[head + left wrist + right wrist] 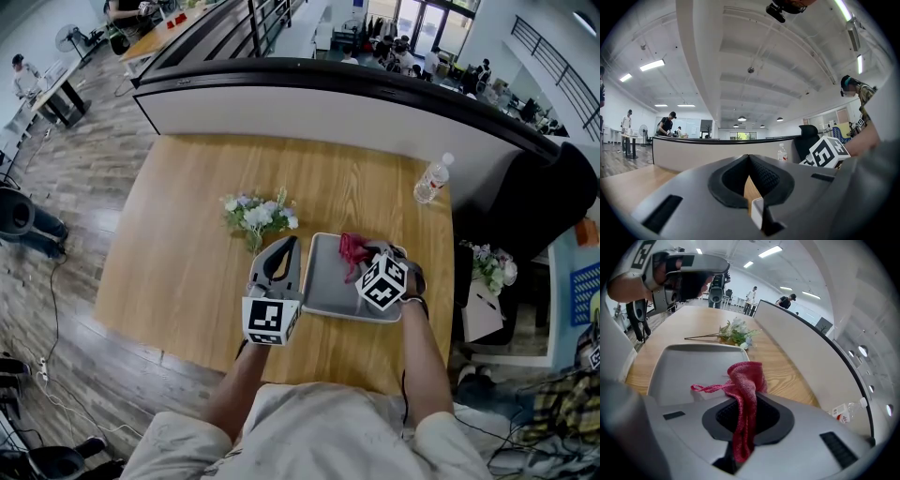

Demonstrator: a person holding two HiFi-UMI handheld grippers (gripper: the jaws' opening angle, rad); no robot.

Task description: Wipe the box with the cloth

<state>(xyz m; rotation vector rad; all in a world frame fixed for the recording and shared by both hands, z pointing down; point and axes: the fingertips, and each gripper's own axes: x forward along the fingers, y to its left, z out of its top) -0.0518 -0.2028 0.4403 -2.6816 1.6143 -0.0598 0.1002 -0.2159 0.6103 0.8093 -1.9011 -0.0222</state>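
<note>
From my end the box [330, 281] is a shallow grey tray-looking thing, open side up, flat on the wood table [187, 253]. The cloth [744, 380] is red knit, bunched and pinched in my right gripper [742, 401], over the box's 12 o'clock side, with one stringy loop loose.

The cloth [743, 380] is crimson with a coarse open weave. The box [328, 281] is plain pale grey. The surface [187, 253] shows light-brown wood grain. The flowers [260, 215] are white with green leaves.
</note>
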